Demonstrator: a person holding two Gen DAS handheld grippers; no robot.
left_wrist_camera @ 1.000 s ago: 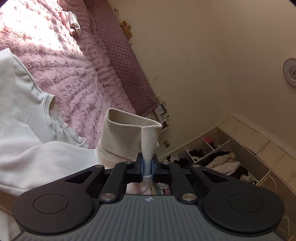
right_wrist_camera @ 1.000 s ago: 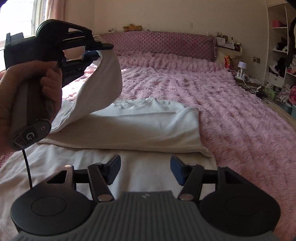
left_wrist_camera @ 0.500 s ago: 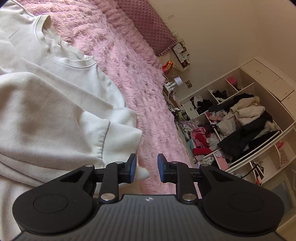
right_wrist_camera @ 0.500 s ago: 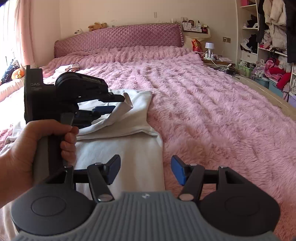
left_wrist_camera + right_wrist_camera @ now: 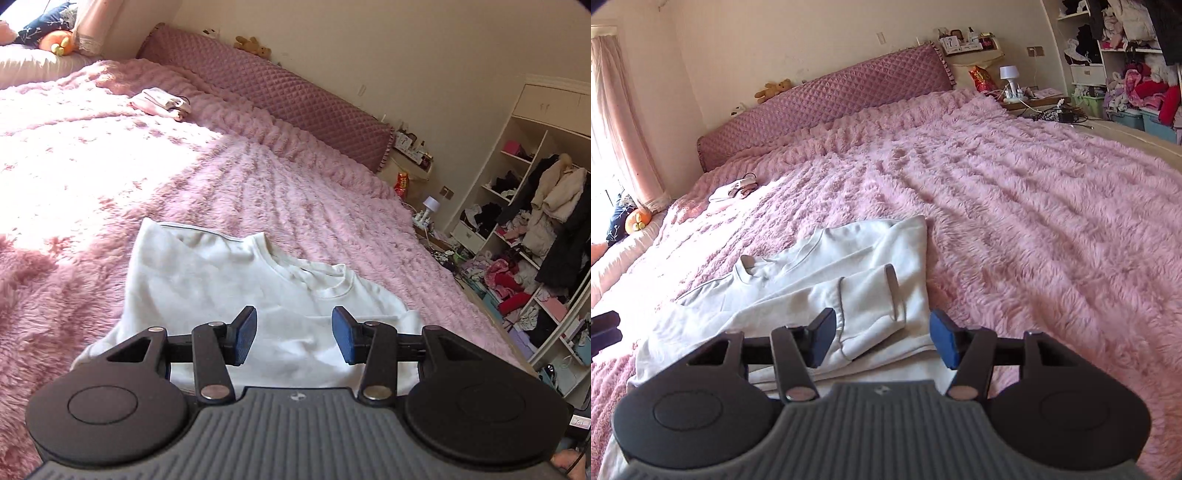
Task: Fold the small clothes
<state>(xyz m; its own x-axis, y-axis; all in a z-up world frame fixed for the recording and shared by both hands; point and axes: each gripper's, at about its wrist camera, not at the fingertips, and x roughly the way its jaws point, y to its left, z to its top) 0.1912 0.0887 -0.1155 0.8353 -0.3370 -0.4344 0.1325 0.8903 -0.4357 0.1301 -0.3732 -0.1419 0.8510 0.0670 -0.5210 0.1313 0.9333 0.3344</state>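
A white long-sleeved top (image 5: 236, 291) lies flat on the pink fluffy bedspread (image 5: 110, 177), neckline away from me. In the right wrist view the top (image 5: 820, 280) has a sleeve (image 5: 871, 314) folded across its body, cuff toward the right edge. My left gripper (image 5: 293, 338) is open and empty, just above the top's near part. My right gripper (image 5: 882, 341) is open and empty, over the folded sleeve. A black edge of the left gripper shows at the far left of the right wrist view (image 5: 604, 330).
A small pale garment (image 5: 160, 101) lies near the quilted headboard (image 5: 266, 92); it also shows in the right wrist view (image 5: 733, 190). A bedside table with a lamp (image 5: 1010, 79) and cluttered open shelves (image 5: 532, 236) stand to the right of the bed.
My left gripper carried the sleeve across the top, opened and let it go, then drew back. The sleeve now lies folded on the body. My right gripper stayed open.
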